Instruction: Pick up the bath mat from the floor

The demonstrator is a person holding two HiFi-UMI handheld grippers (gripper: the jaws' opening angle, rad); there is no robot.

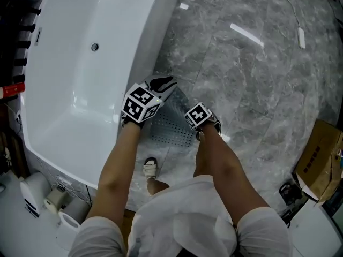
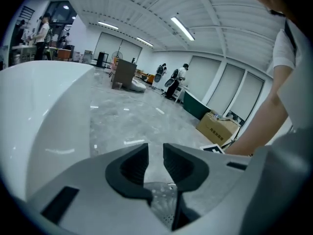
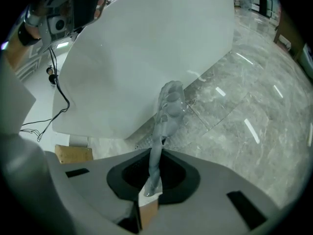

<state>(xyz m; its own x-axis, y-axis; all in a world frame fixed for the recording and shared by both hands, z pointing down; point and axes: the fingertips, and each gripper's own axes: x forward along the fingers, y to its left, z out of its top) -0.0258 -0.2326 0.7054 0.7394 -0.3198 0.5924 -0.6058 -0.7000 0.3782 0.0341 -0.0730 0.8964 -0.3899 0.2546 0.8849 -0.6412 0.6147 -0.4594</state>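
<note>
The bath mat (image 1: 170, 126) is a clear, perforated sheet lying on the marble floor beside the white bathtub (image 1: 75, 63). My right gripper (image 3: 155, 155) is shut on one edge of it. In the right gripper view the bath mat (image 3: 166, 111) rises from the jaws as a crumpled translucent strip. My left gripper (image 1: 161, 87) sits at the mat's far edge against the tub wall. In the left gripper view a narrow gap shows between the left gripper's (image 2: 155, 153) jaws. The mat (image 2: 164, 202) lies low in their throat, with no pad seen pressing on it.
The bathtub's (image 2: 39, 111) wall stands directly left of the mat. A foot in a white sandal (image 1: 150, 167) rests on the floor just behind it. A cardboard box (image 1: 321, 159) stands at the right, and a cable (image 1: 297, 15) runs across the far floor.
</note>
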